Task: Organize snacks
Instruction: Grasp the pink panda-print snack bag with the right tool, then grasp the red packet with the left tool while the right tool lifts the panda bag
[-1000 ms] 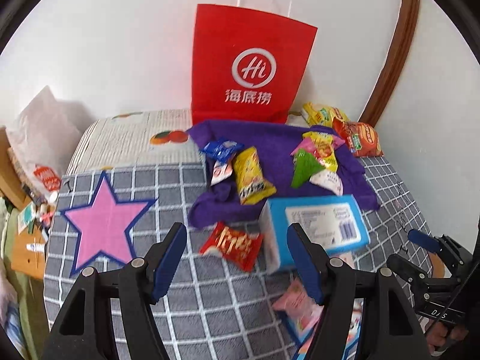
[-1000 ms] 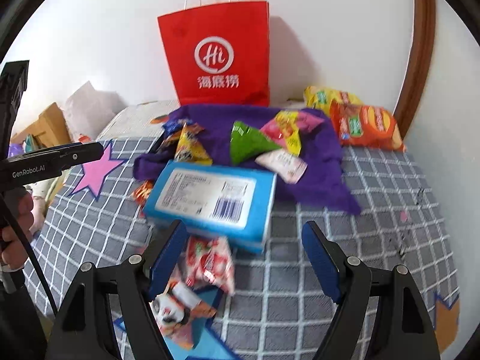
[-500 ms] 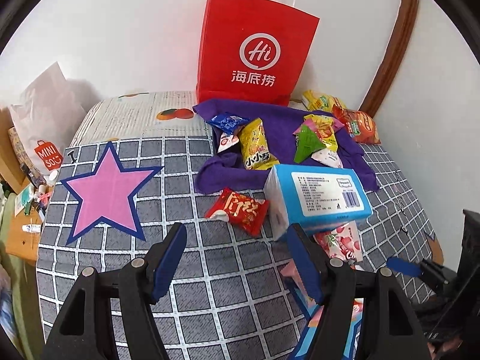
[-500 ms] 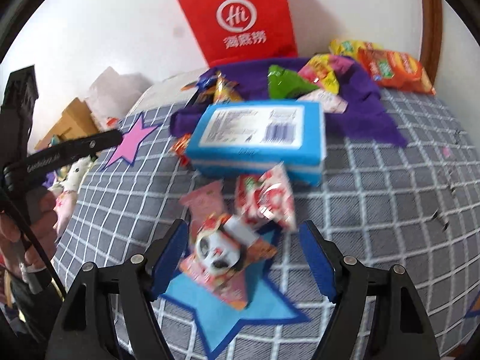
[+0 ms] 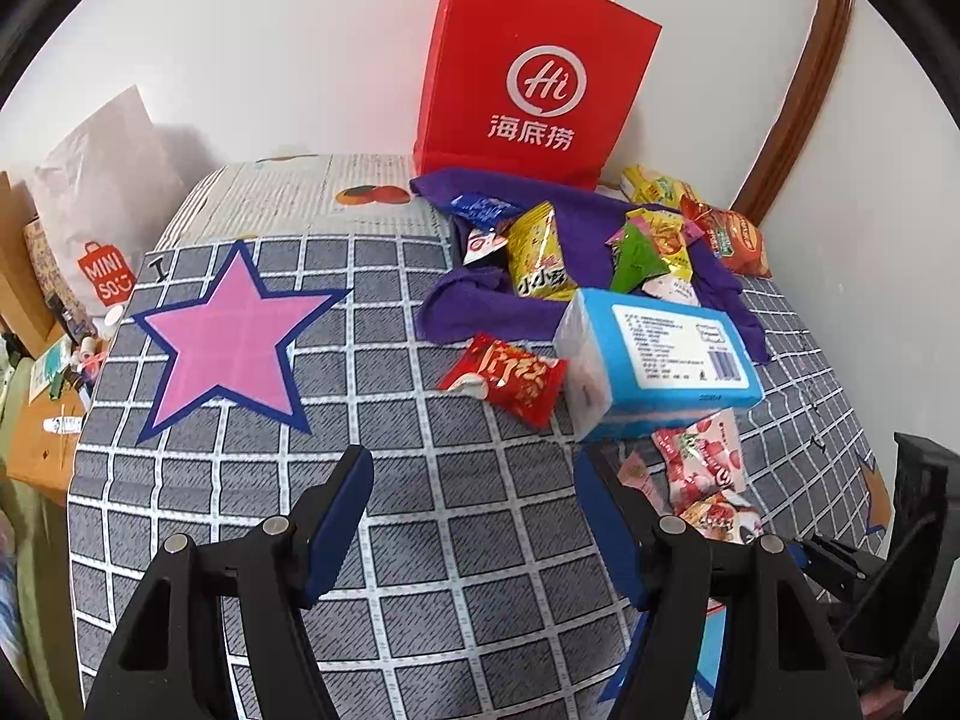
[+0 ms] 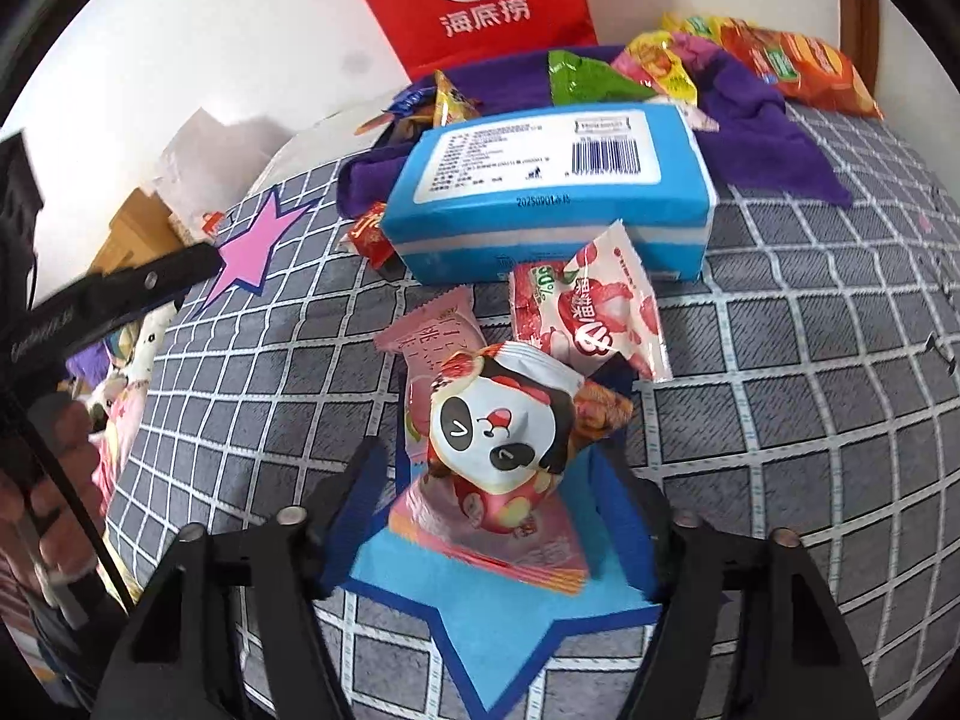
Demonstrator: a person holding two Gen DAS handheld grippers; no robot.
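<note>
Lying between right claw [image 6: 486,474] jaws: panda snack [image 6: 501,426].

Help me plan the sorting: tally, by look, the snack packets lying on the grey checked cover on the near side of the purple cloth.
Red foil packet: 1
Pink flat plastic packet: 1
White strawberry-print packet: 1
White panda-face packet: 1
Total: 4
</note>
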